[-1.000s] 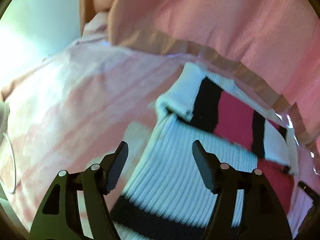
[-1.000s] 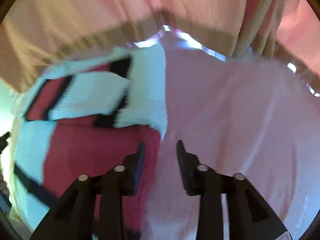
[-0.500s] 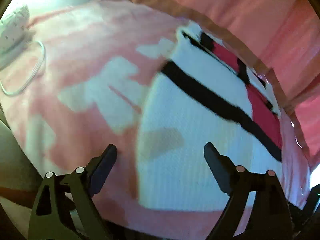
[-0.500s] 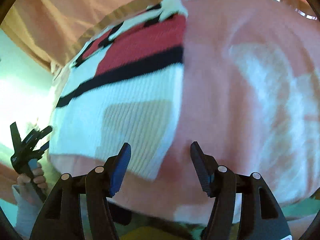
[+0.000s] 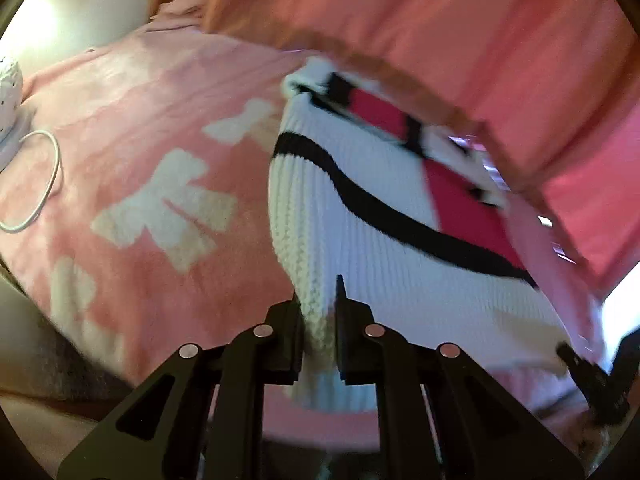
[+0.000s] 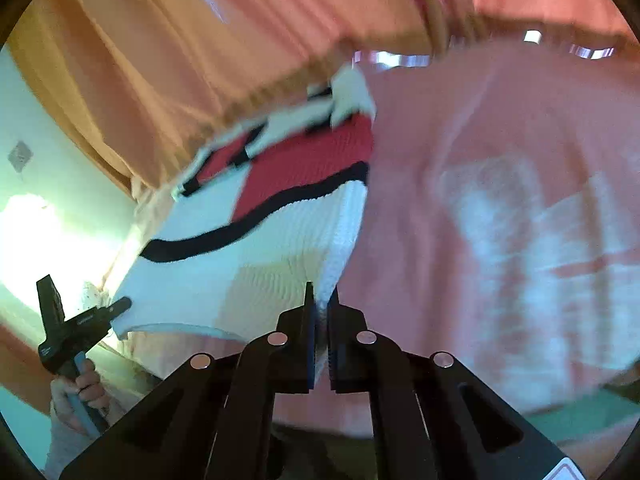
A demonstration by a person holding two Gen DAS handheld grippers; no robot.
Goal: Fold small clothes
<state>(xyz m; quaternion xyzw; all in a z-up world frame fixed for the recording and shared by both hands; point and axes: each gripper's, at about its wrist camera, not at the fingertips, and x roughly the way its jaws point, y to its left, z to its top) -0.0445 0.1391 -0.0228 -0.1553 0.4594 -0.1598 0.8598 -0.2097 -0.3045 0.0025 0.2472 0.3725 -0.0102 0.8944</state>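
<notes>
A small knitted sweater [image 5: 384, 264], white with a black stripe and red blocks, lies on a pink blanket [image 5: 160, 128]. My left gripper [image 5: 318, 300] is shut on the sweater's near left hem corner. In the right wrist view the same sweater [image 6: 260, 248] shows, and my right gripper [image 6: 320, 304] is shut on its near right hem corner. The left gripper [image 6: 116, 306] also shows at the far left of the right wrist view, held in a hand, its fingers pinching the other hem corner. The near hem is lifted off the blanket.
The pink blanket with white bow prints [image 5: 172, 208] covers the bed. A white cable loop [image 5: 40, 180] and a white object [image 5: 8, 92] lie at the left. Orange-pink curtains [image 6: 200, 40] hang behind the bed. A light wall [image 6: 48, 168] is on the left.
Both grippers were open above the sweater's hem half a second ago. Now each has closed on a hem corner and the hem is raised.
</notes>
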